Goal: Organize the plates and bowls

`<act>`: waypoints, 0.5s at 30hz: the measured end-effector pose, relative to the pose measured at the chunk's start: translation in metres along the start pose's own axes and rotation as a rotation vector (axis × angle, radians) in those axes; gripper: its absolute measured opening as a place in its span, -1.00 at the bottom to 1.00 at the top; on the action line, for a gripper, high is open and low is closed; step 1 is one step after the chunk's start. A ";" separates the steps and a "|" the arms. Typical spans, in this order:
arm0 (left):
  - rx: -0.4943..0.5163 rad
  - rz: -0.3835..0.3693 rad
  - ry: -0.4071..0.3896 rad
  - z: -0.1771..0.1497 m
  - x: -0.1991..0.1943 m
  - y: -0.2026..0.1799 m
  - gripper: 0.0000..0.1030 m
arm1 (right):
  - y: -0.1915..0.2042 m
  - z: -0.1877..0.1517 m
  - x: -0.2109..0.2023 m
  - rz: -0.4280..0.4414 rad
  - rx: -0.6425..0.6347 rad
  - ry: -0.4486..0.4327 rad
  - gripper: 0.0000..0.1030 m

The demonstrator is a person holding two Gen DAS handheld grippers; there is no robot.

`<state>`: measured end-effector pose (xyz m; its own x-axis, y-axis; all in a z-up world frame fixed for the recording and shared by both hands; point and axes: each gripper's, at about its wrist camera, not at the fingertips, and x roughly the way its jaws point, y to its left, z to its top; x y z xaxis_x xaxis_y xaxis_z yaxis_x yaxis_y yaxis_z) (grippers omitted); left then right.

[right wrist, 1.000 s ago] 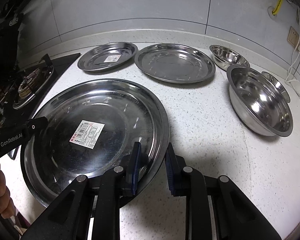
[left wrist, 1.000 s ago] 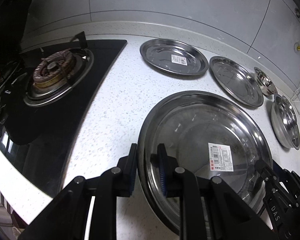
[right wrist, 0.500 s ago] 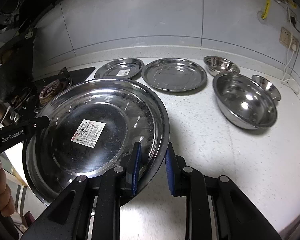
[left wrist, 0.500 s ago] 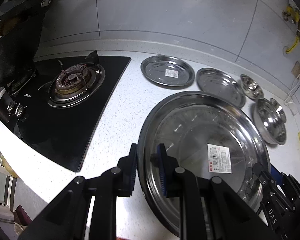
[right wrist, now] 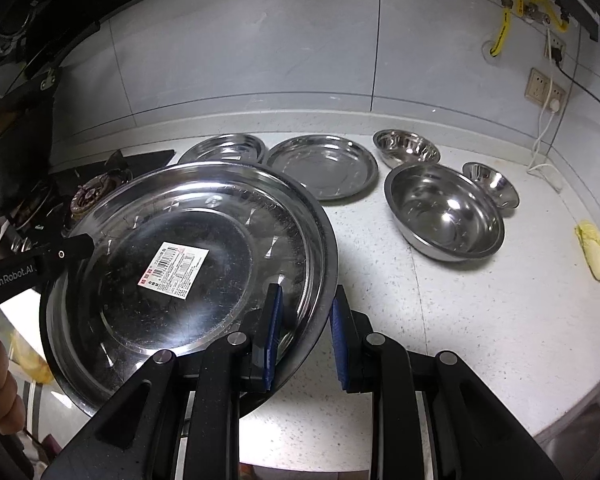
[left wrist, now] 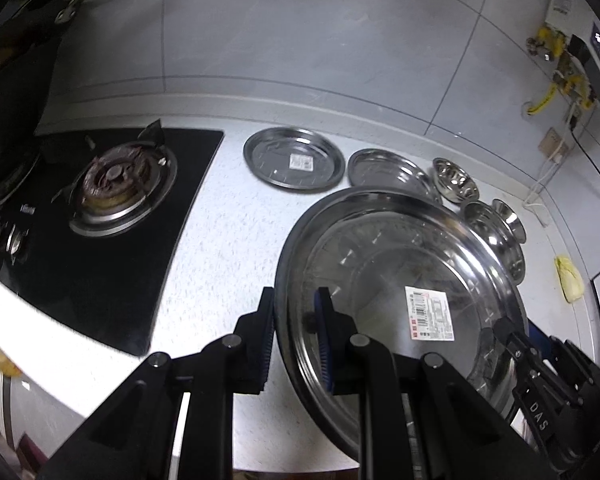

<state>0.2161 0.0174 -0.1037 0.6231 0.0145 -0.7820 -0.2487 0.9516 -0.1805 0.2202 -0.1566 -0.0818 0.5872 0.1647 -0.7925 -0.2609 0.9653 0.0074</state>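
A large steel plate (left wrist: 384, 276) with a barcode label is held in the air above the counter by both grippers. My left gripper (left wrist: 296, 340) is shut on its left rim. My right gripper (right wrist: 306, 332) is shut on its right rim; the plate also shows in the right wrist view (right wrist: 172, 272). On the counter at the back lie a labelled plate (left wrist: 294, 164) and a plain plate (right wrist: 322, 166). To their right stand a large bowl (right wrist: 444, 210) and two small bowls (right wrist: 406, 148) (right wrist: 492, 184).
A black gas hob (left wrist: 100, 200) with a burner lies at the left. A yellow cloth (right wrist: 596, 244) lies at the right. A sink corner (right wrist: 580, 428) shows at the lower right. Sockets and a white cable (right wrist: 544, 132) hang on the tiled wall.
Both grippers have lifted the large plate up from the counter and back toward me. The other plates and bowls now look smaller and farther away.
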 end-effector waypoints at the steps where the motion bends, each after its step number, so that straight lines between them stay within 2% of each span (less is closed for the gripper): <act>1: 0.007 -0.008 -0.003 0.001 -0.001 0.002 -0.65 | 0.003 0.003 -0.001 -0.009 0.005 -0.005 -0.59; 10: 0.057 -0.093 0.018 0.006 0.001 0.025 -0.65 | 0.029 0.004 -0.009 -0.083 0.046 0.001 -0.59; 15: 0.051 -0.099 0.042 0.000 0.006 0.030 -0.65 | 0.033 -0.001 -0.008 -0.091 0.033 0.029 -0.59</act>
<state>0.2121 0.0461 -0.1139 0.6111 -0.0921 -0.7862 -0.1486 0.9622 -0.2283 0.2056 -0.1261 -0.0760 0.5846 0.0706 -0.8083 -0.1817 0.9823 -0.0456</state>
